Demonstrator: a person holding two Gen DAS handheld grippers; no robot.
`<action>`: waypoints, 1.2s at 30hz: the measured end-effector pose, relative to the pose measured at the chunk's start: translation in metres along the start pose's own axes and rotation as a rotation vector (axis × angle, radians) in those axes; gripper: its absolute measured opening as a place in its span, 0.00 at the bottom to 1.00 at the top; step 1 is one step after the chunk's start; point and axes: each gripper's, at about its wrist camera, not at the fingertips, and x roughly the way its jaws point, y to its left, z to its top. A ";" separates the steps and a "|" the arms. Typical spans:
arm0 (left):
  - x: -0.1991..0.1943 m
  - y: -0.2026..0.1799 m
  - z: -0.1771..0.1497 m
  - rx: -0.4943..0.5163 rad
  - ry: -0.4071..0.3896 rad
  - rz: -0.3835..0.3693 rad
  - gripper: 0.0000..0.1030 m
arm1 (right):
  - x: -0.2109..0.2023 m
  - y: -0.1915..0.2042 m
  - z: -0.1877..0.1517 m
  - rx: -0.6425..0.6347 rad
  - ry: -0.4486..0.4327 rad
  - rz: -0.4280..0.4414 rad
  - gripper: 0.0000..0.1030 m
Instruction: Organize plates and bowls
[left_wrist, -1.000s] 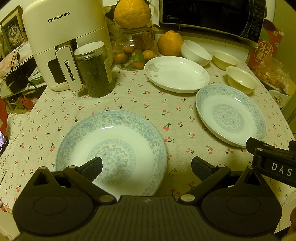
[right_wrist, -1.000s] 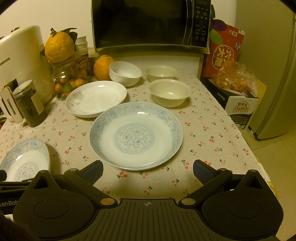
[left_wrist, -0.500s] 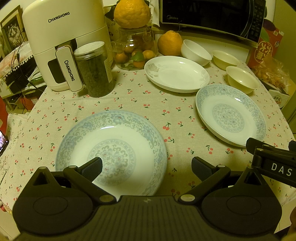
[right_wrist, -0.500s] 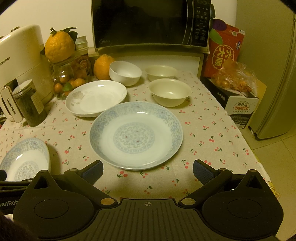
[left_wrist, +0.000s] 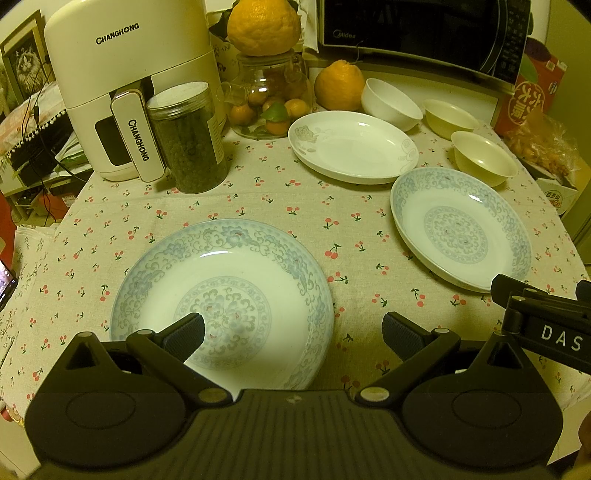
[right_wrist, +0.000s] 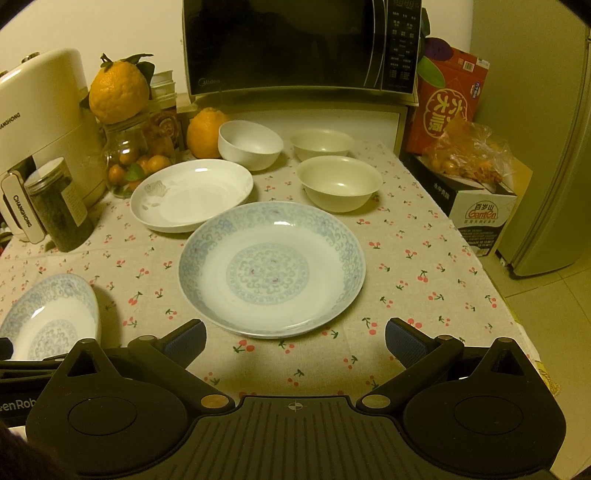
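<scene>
A blue-patterned plate (left_wrist: 229, 288) lies near the front left of the table, under my open left gripper (left_wrist: 291, 332); the left finger hangs over its bowl. A second blue-patterned plate (right_wrist: 271, 267) lies in front of my open, empty right gripper (right_wrist: 295, 339), and also shows in the left wrist view (left_wrist: 460, 227). A plain white plate (right_wrist: 192, 194) lies behind it. Behind stand a white bowl (right_wrist: 249, 144) and two cream bowls, one nearer (right_wrist: 339, 182) and one farther (right_wrist: 321, 140).
A white air fryer (left_wrist: 122, 92), a dark-filled jar (left_wrist: 186, 136), a glass jar of small oranges (left_wrist: 271, 96) and a microwave (right_wrist: 299, 44) line the back. A red box (right_wrist: 447, 99) and a bag of fruit (right_wrist: 469, 155) stand at the right edge.
</scene>
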 end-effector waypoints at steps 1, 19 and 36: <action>0.000 0.000 0.000 0.000 0.000 0.000 1.00 | 0.000 0.000 0.000 0.000 0.000 0.000 1.00; 0.000 0.005 0.007 -0.013 -0.013 -0.001 1.00 | -0.006 -0.005 0.010 0.011 -0.010 0.003 1.00; 0.004 0.013 0.041 -0.074 -0.007 -0.115 1.00 | -0.001 -0.022 0.080 -0.107 0.002 0.059 1.00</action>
